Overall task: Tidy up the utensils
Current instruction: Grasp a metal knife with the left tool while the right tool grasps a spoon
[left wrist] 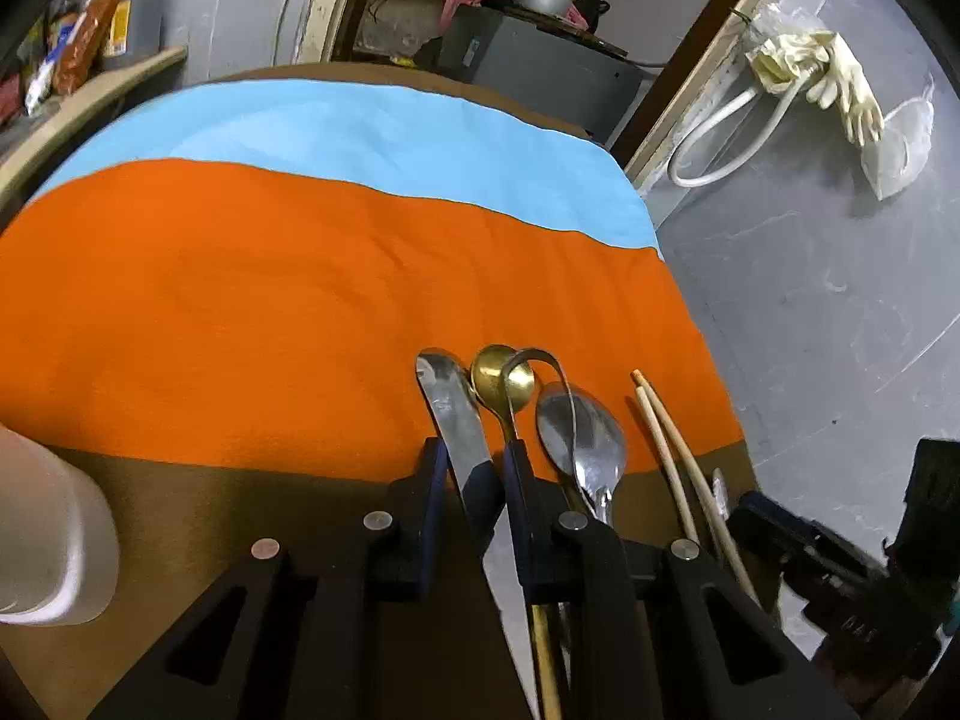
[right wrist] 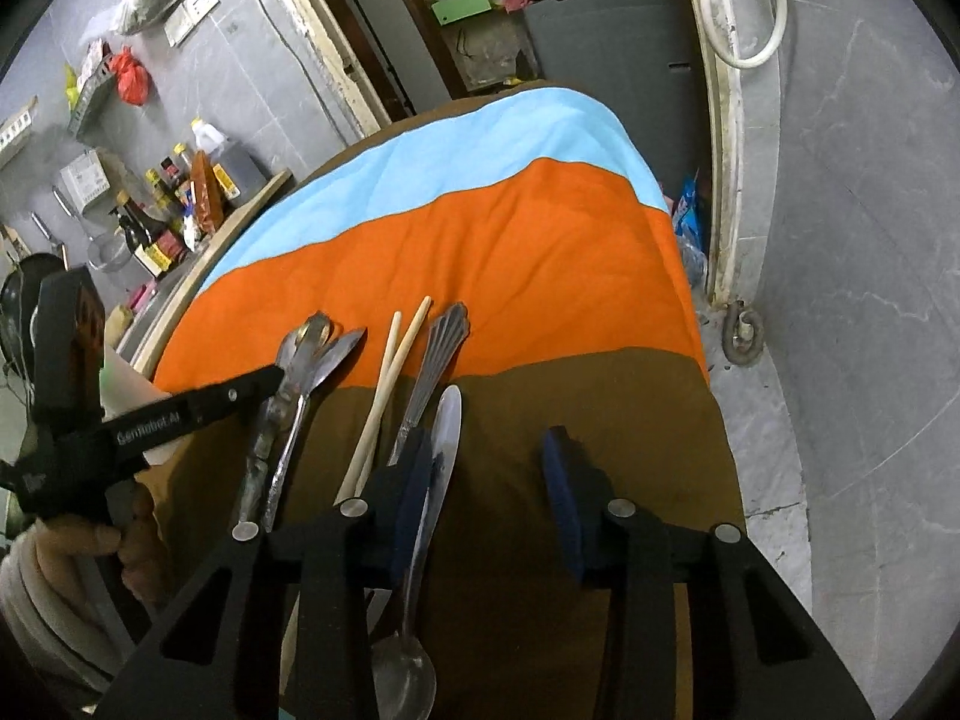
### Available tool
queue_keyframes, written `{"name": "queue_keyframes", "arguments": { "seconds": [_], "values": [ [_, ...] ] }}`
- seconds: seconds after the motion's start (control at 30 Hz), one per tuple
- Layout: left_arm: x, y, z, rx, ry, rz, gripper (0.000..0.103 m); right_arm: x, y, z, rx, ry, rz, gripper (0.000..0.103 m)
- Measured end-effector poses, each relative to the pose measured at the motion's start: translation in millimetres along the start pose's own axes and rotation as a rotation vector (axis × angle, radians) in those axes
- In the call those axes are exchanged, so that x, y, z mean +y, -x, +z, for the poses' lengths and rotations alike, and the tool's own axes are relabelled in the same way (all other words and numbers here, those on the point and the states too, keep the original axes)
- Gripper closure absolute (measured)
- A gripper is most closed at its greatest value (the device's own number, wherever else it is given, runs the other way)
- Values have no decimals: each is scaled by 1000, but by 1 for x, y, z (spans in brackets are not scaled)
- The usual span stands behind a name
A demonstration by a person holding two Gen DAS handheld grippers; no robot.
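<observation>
White "GenRobot.AI" lettering on left tool (right wrist: 273, 387)

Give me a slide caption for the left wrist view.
Left gripper straddling a table knife beside spoons and chopsticks on striped cloth.

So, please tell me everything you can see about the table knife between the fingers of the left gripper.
The table knife looks like plain silver metal, with a flat, shiny blade and a rounded tip. It lies on the cloth, tip over the orange stripe, pointing away from the camera. The left gripper stands around its blade; its dark pads sit close on either side, though contact cannot be confirmed. A gold spoon lies just beside it.
</observation>
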State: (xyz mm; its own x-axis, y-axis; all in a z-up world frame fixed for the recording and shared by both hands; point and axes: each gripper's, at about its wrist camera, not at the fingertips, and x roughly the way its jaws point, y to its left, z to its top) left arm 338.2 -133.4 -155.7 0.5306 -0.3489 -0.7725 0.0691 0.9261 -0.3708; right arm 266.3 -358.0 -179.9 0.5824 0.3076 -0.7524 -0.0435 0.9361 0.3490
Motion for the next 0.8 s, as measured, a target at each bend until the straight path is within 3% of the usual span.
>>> {"name": "queue_keyframes", "arguments": {
  "seconds": [0.27, 0.47, 0.57, 0.7, 0.8],
  "values": [
    [-1, -8, 7, 34, 7, -18, 85, 14, -4, 2, 38, 91, -69, 69],
    [-7, -4, 5, 44, -5, -6, 91, 15, -2, 5, 61, 100, -89, 69],
    [-13, 2, -1, 45, -13, -33, 101, 16, 0, 5, 71, 106, -93, 74],
    [-17, 10, -11, 51, -14, -21, 101, 16, 6, 4, 79, 90, -85, 90],
    [-15, 14, -14, 68, 1, -25, 101, 11, 11, 1, 84, 44, -60, 95]
  ]
}}
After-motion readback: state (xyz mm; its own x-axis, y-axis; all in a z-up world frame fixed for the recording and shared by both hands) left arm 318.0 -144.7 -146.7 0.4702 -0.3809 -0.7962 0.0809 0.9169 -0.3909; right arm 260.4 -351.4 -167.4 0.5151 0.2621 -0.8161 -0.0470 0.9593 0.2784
